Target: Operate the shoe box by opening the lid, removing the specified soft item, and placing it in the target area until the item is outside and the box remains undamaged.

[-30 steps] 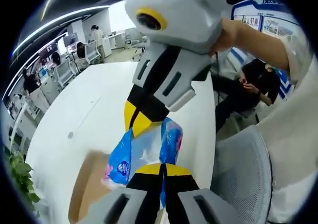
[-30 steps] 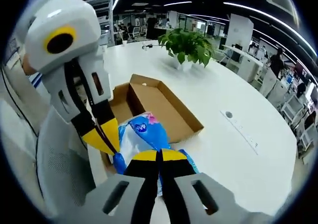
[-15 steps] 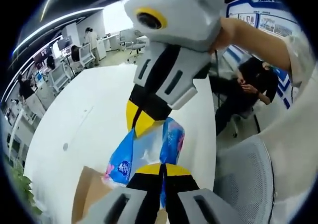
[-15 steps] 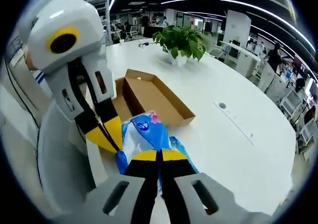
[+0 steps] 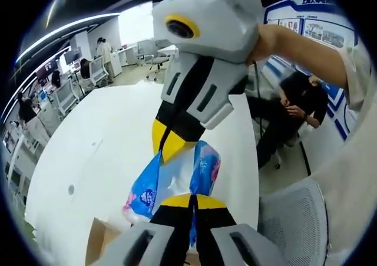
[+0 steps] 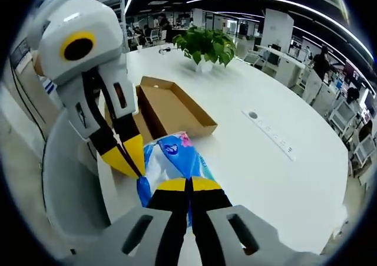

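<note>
Soft item: blue-and-white plastic pack, held above the white desk, outside the shoe box. Left tool pressed together, pinching the pack's near edge; right tool likewise pinching it from the other end. Each tool's yellow tips show in the other's view, clamped on the pack.

Versus a second ago: in the left gripper view less of the box shows (only a brown corner at the bottom edge). In the right gripper view the open box and potted plant sit farther off; the pack now hangs past the box rim, over bare desk.
</note>
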Tool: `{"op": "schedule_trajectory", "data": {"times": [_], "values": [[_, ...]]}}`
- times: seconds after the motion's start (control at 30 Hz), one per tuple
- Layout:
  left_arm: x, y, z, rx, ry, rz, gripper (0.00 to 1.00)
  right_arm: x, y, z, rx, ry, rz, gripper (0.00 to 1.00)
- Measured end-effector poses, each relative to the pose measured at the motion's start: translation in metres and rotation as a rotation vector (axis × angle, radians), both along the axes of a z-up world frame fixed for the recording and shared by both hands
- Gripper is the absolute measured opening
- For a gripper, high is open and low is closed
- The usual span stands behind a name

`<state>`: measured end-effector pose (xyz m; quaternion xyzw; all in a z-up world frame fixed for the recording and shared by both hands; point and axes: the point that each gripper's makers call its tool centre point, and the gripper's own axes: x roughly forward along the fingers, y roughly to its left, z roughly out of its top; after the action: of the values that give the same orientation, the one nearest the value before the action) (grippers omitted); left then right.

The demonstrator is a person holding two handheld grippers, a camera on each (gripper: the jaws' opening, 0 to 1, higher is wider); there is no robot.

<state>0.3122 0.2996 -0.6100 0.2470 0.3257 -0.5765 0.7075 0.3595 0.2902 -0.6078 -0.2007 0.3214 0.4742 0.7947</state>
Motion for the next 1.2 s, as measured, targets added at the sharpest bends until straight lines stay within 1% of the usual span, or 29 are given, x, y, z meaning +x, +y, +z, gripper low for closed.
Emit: {"op": "schedule_trajectory", "data": {"times": [0.2,0.43,0.6,0.73,0.9,1.2], "values": [[0.004,-0.017,-0.004,-0.005,0.007,-0.020,0.00,0.006,-0.017,-0.005,-0.008,0.007,0.003,0.00],[0.013,-0.037,-0.008,-0.017,0.020,-0.041,0.00,0.009,-0.032,-0.010,-0.020,0.023,0.027,0.00],[0.019,-0.053,-0.011,-0.020,0.030,-0.063,0.00,0.015,-0.046,-0.014,-0.035,0.036,0.033,0.00],[0.023,-0.064,-0.015,-0.021,0.033,-0.077,0.00,0.019,-0.057,-0.018,-0.041,0.046,0.029,0.00],[0.027,-0.078,-0.021,-0.024,0.057,-0.082,0.00,0.023,-0.069,-0.022,-0.043,0.054,0.026,0.00],[0.031,-0.103,-0.034,-0.040,0.081,-0.093,0.00,0.024,-0.085,-0.032,-0.070,0.064,0.031,0.00]]}}
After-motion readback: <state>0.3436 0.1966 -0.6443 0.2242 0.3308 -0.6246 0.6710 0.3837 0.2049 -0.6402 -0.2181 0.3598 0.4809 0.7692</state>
